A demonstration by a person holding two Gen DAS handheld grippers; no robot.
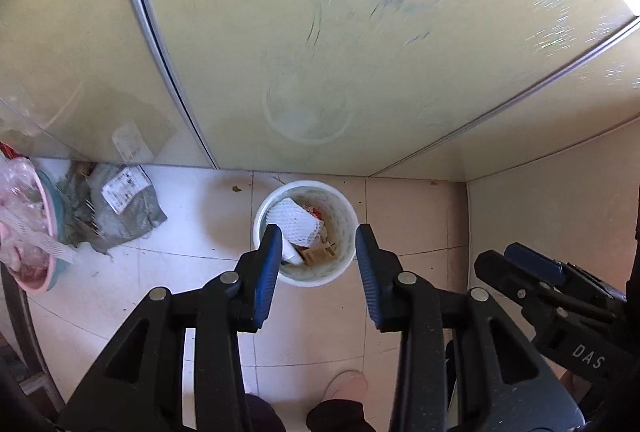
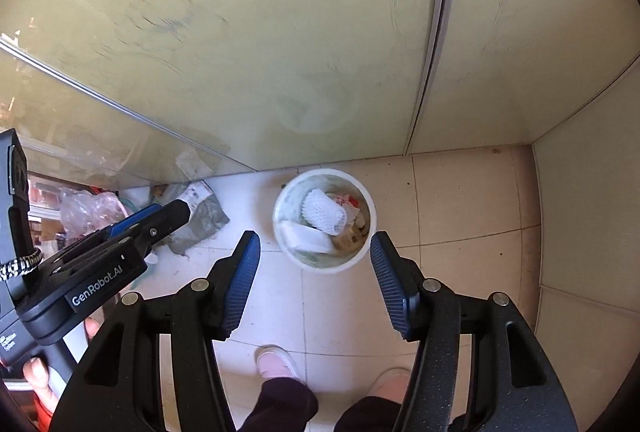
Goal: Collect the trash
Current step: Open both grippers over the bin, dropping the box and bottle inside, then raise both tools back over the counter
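Observation:
A white round trash bin (image 1: 347,264) (image 2: 289,244) stands on the tiled floor against a pale cabinet wall. It holds a white foam net (image 1: 294,221) (image 2: 325,211), brown cardboard (image 1: 318,254) and other scraps. My left gripper (image 1: 318,252) is open and empty, high above the bin. My right gripper (image 2: 316,260) is open and empty, also above the bin. Each gripper shows in the other's view: the right one at the right edge (image 1: 532,264), the left one at the left (image 2: 160,216).
A grey parcel bag with a white label (image 1: 120,204) (image 2: 200,208) lies on the floor left of the bin. A pink basin with plastic bags (image 1: 28,232) is at the far left. The person's pink slippers (image 2: 276,362) are below. A wall corner (image 2: 536,160) closes the right side.

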